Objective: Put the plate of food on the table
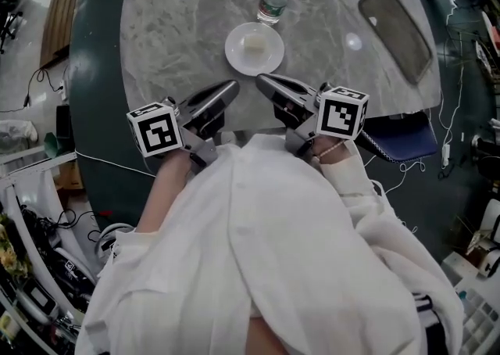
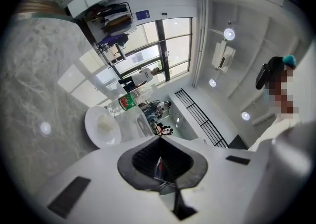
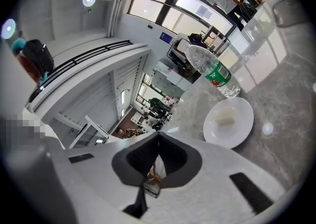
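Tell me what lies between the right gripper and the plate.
Nothing does. In the head view, only a short bare stretch of the marble table separates the tip of the shut right gripper from the plate.

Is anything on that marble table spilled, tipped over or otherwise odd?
Nothing stands out. The white plate sits flat on the marble table with its pale piece of food near the middle. The water bottle stands upright and capped just behind it. The dark tray lies flat at the right. No spill shows.
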